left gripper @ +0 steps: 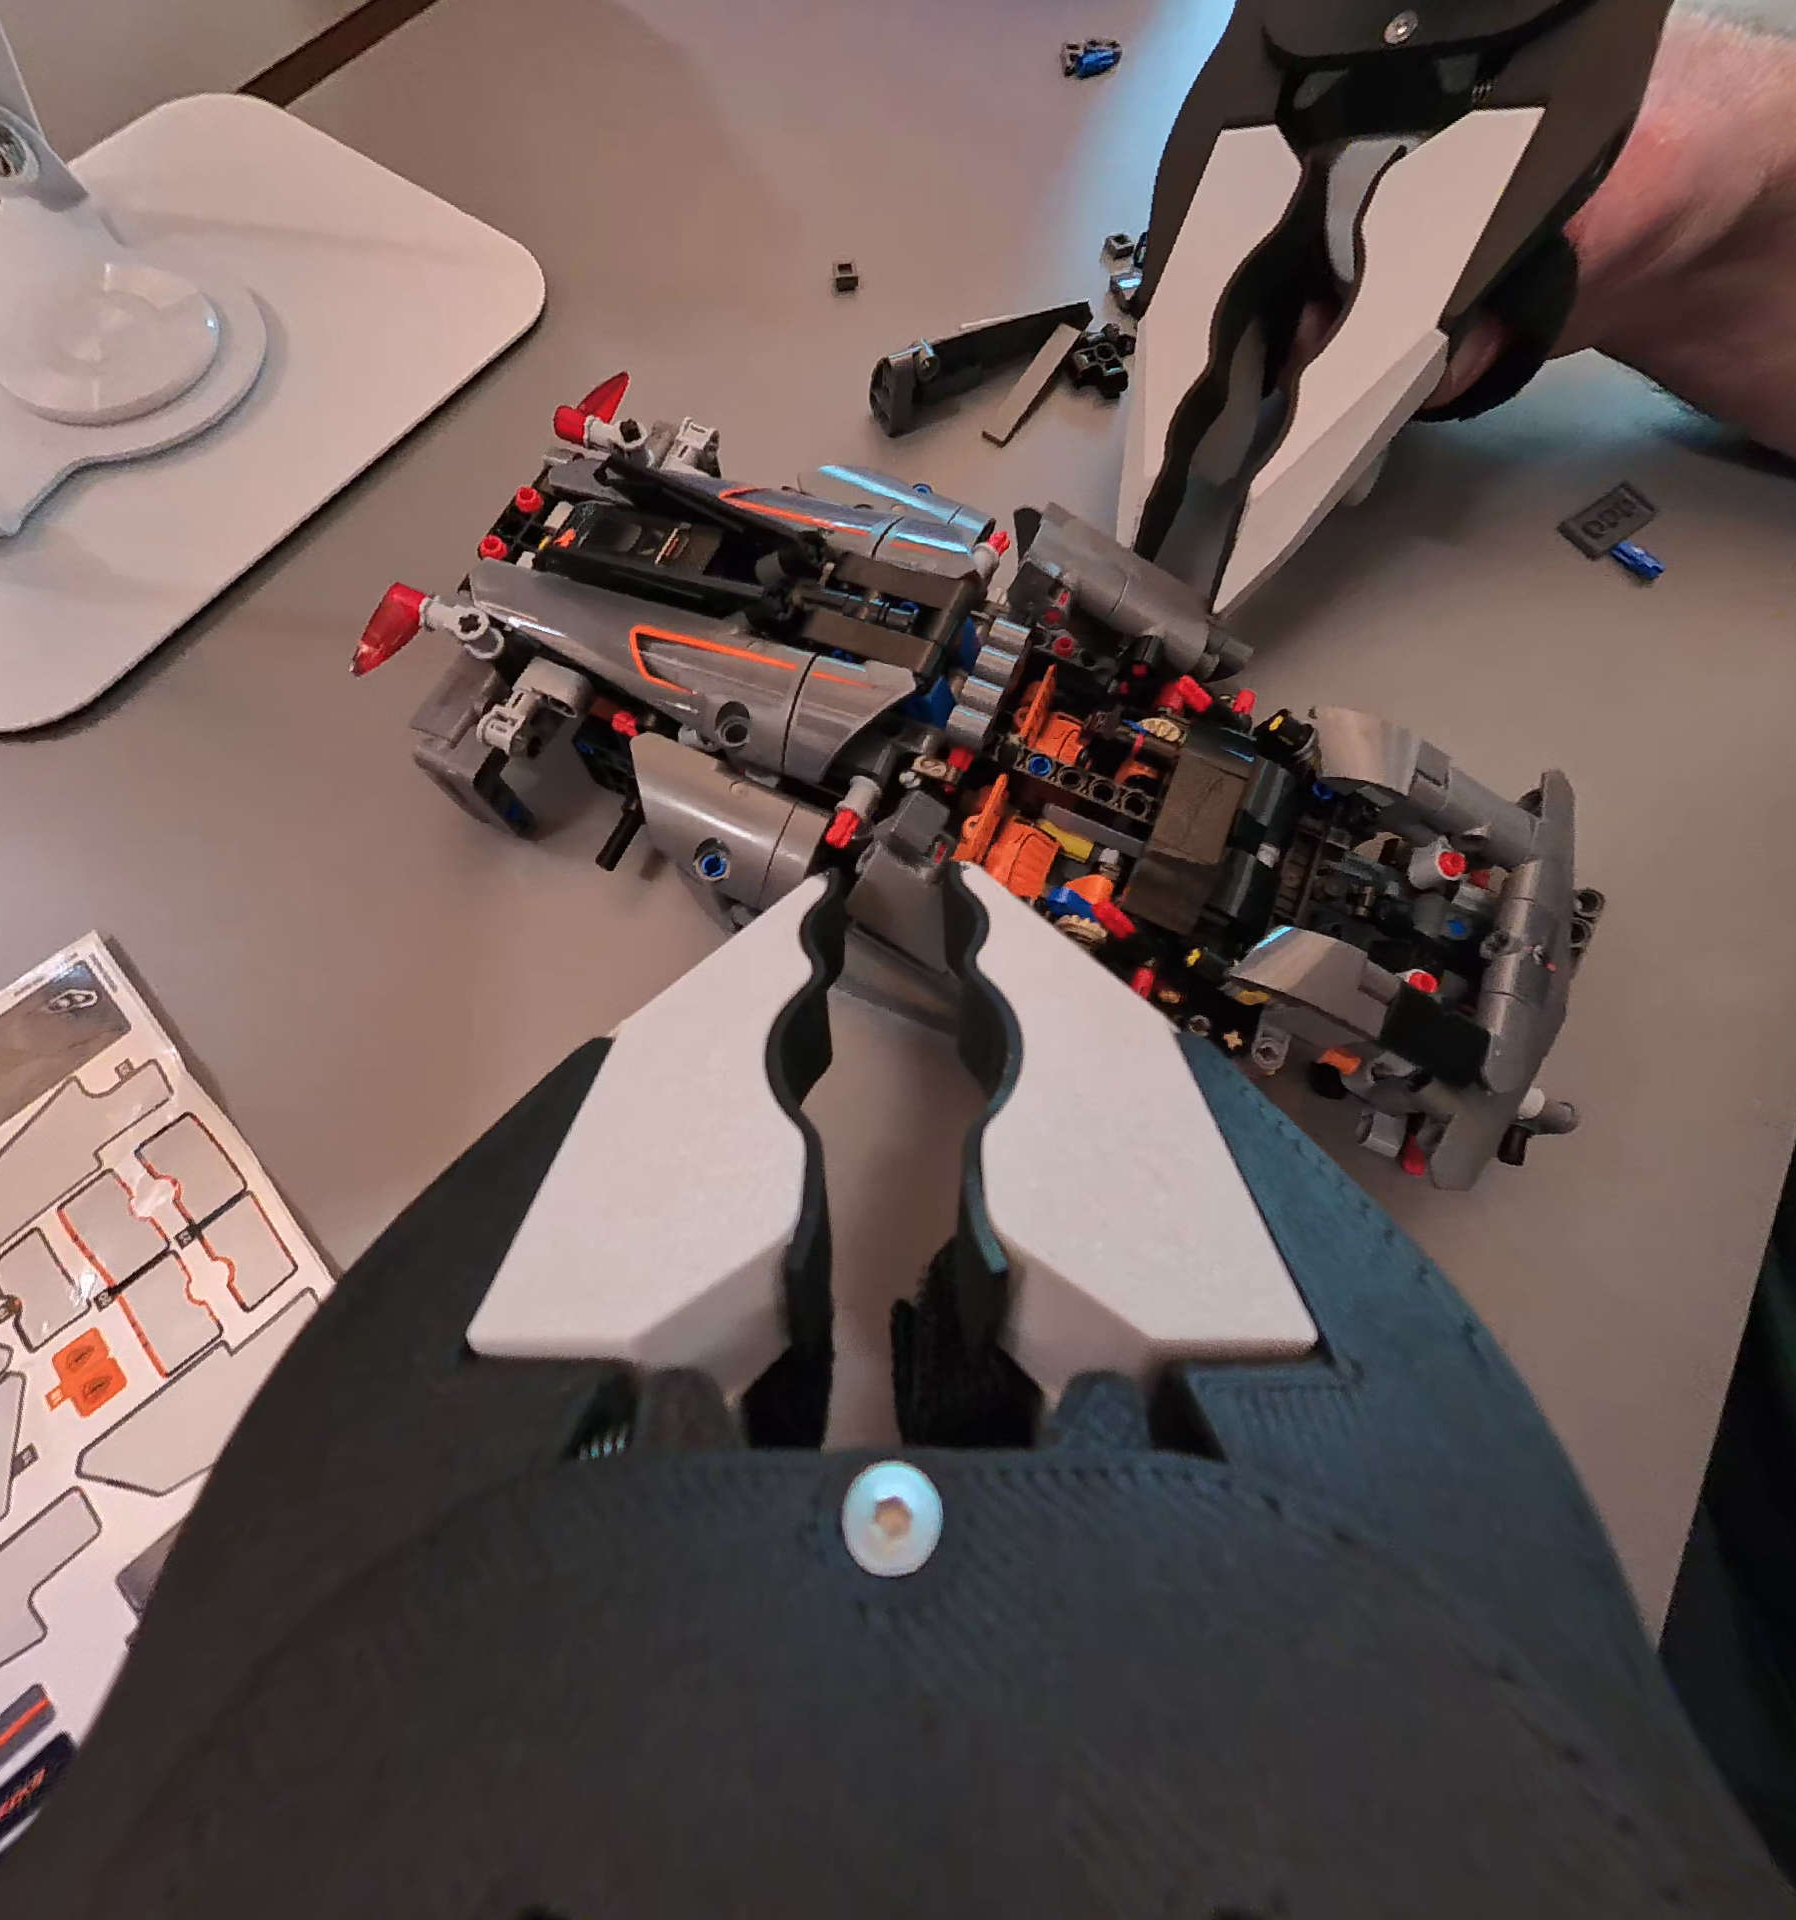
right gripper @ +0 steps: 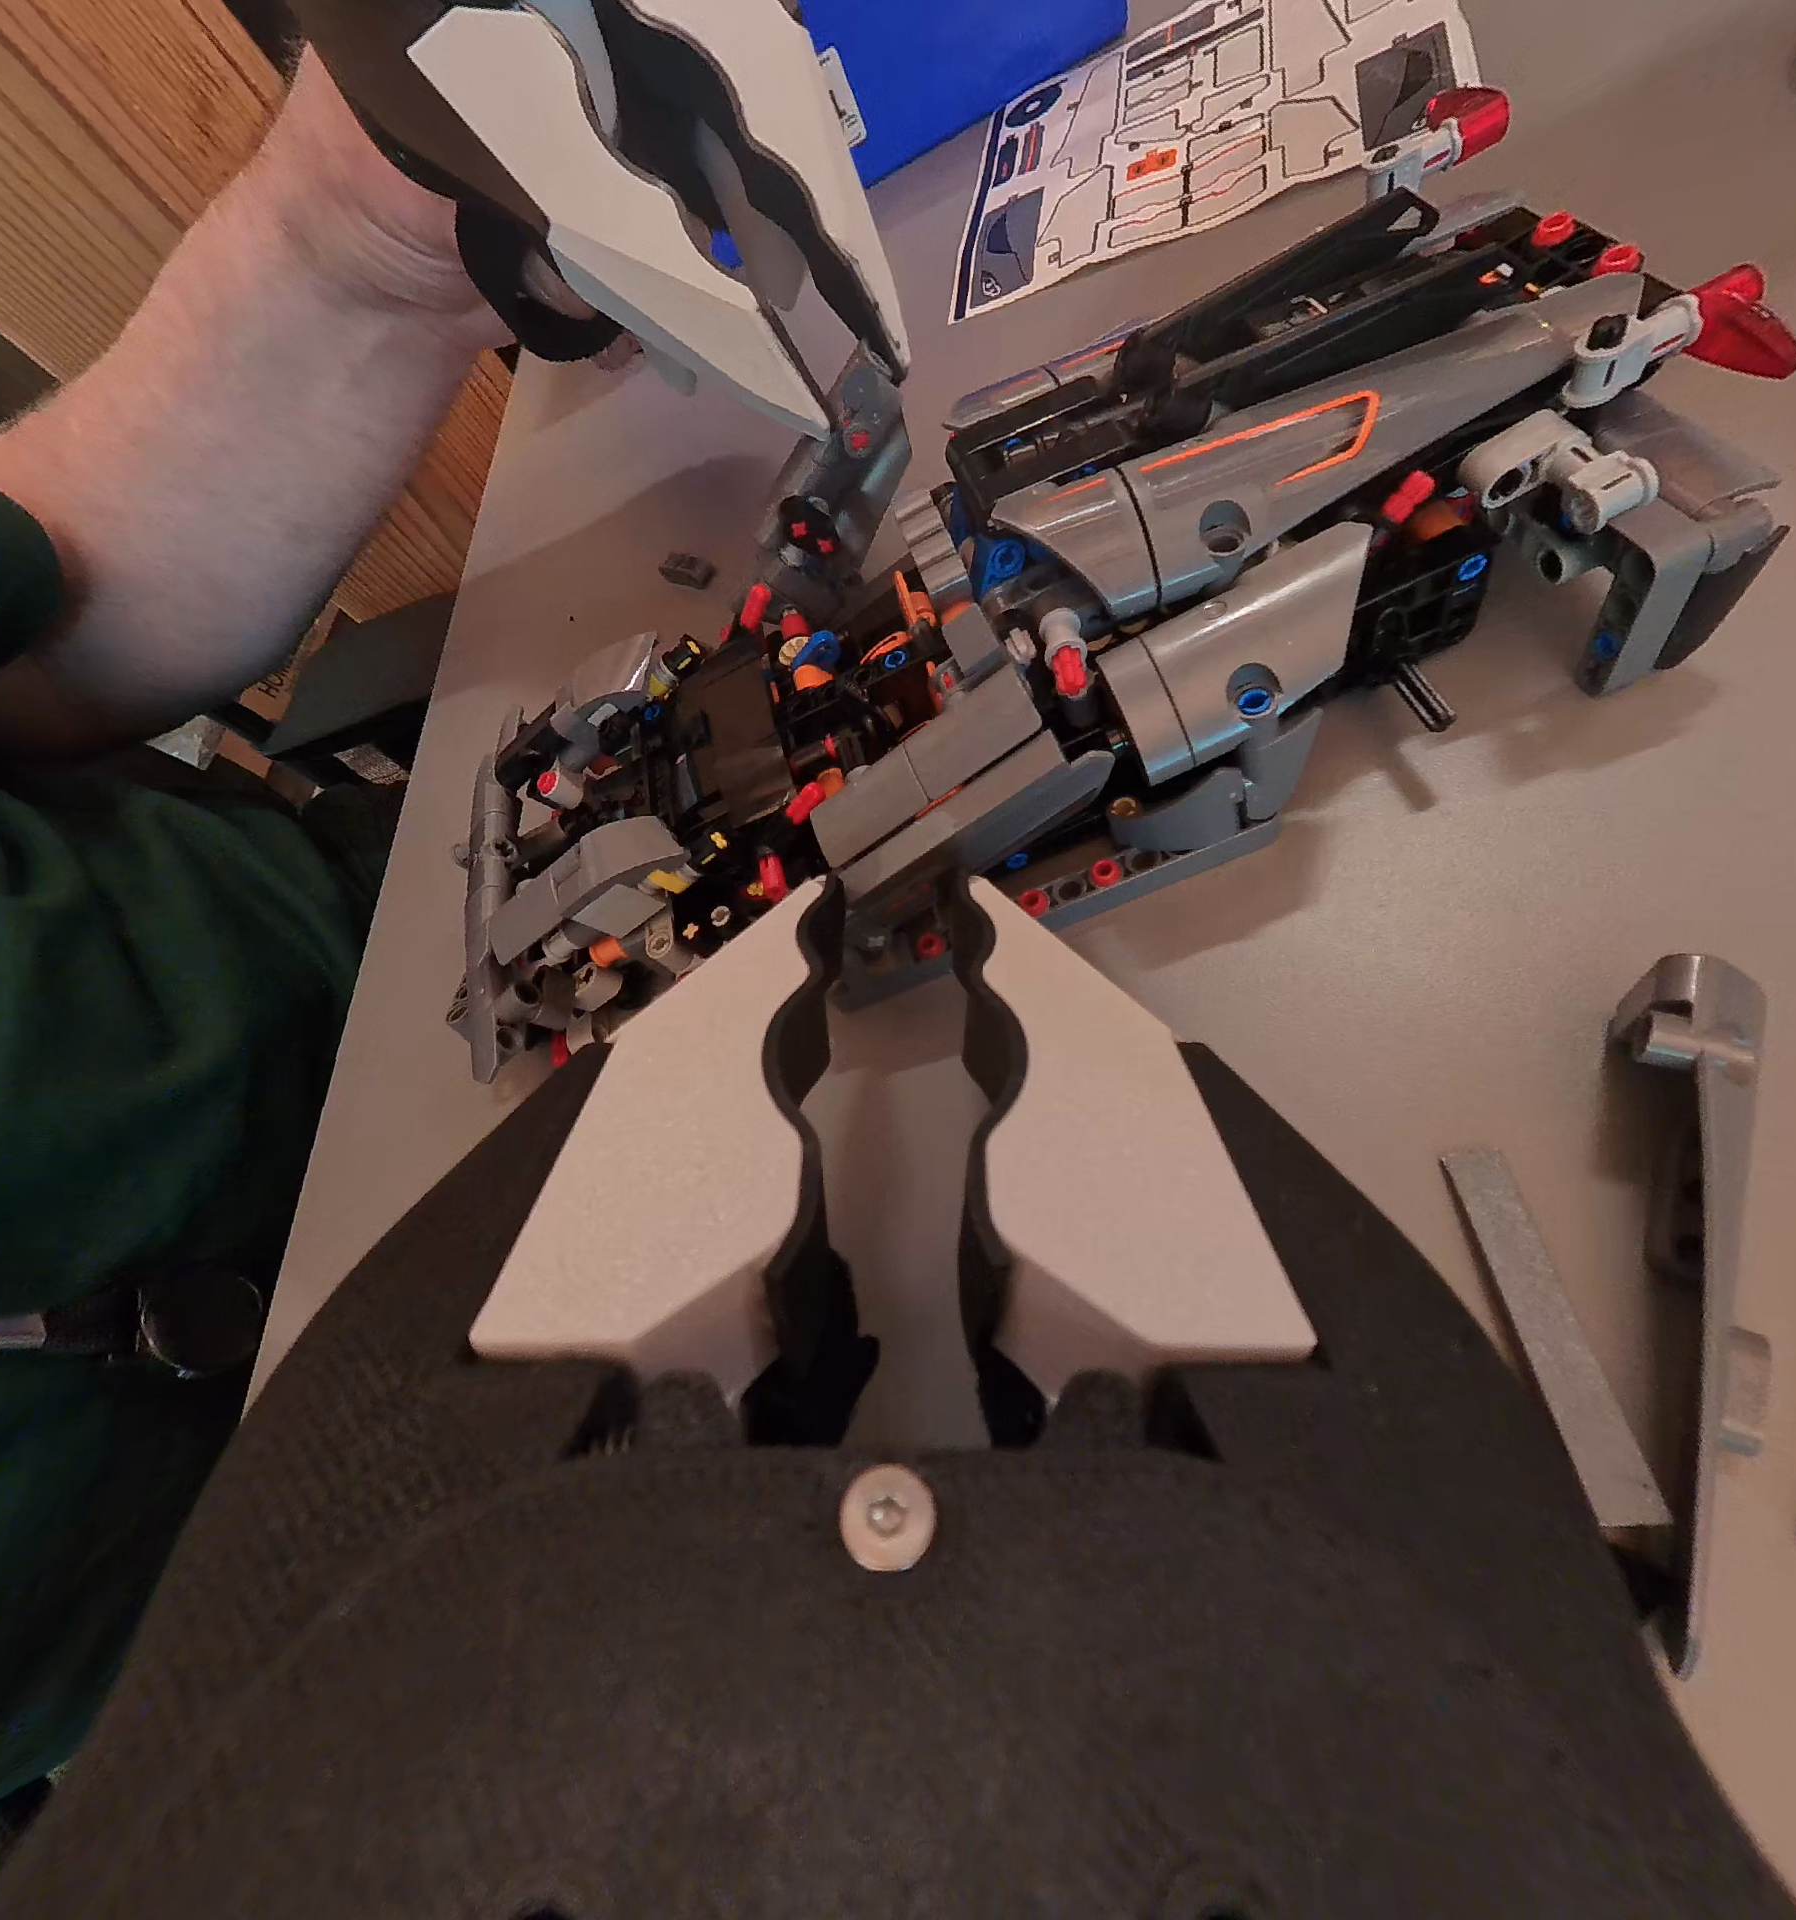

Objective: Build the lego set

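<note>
A half-built grey, black and orange lego car lies on the grey table, its red-tipped end to the left; it also shows in the right wrist view. My left gripper is shut on a raised grey door panel on the car's near side. In the right wrist view this gripper comes down from the upper left and pinches the panel's top. My right gripper is closed around the car's grey side panel. In the left wrist view it meets the far side panel.
A sticker sheet lies front left, a white stand base back left. Loose dark parts and a small plate lie behind the car. A grey panel part and a strip lie right. The table edge runs left. Across from one pair of fingers to the other is roughly 11 cm.
</note>
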Demonstrator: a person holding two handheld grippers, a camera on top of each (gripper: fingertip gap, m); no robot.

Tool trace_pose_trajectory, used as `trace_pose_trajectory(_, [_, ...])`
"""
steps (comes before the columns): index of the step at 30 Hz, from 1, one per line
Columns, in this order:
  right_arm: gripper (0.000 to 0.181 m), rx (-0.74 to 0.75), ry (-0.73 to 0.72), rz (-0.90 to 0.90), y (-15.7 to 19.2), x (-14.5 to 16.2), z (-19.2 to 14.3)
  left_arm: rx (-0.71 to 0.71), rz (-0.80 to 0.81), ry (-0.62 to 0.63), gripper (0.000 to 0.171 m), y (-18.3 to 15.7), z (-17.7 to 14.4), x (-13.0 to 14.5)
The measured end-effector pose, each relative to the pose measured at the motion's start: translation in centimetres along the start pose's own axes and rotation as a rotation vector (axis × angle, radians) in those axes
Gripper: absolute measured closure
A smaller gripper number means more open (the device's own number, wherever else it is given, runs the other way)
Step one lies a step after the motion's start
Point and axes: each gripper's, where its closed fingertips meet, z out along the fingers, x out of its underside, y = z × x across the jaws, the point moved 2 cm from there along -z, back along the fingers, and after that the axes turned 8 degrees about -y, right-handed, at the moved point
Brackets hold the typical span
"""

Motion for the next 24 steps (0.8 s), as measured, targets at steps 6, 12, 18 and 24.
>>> trace_pose_trajectory(6, [0.163, 0.001, 0.002, -0.003, 0.0, 0.0, 0.0, 0.009, 0.032, 0.000, 0.157, -0.5, -0.5, -0.4])
trace_pose_trajectory(12, [0.164, 0.002, 0.004, -0.006, 0.1, 0.0, 0.0, 0.012, 0.045, -0.002, 0.158, -0.8, -0.8, -0.4])
trace_pose_trajectory(18, [0.164, 0.002, 0.006, -0.007, 0.1, 0.0, 0.0, 0.016, 0.065, 0.001, 0.159, -1.2, -1.0, -0.5])
trace_pose_trajectory(24, [0.164, 0.002, 0.009, -0.010, 0.1, 0.0, -0.1, 0.026, 0.091, 0.001, 0.160, -1.7, -1.2, -0.6])
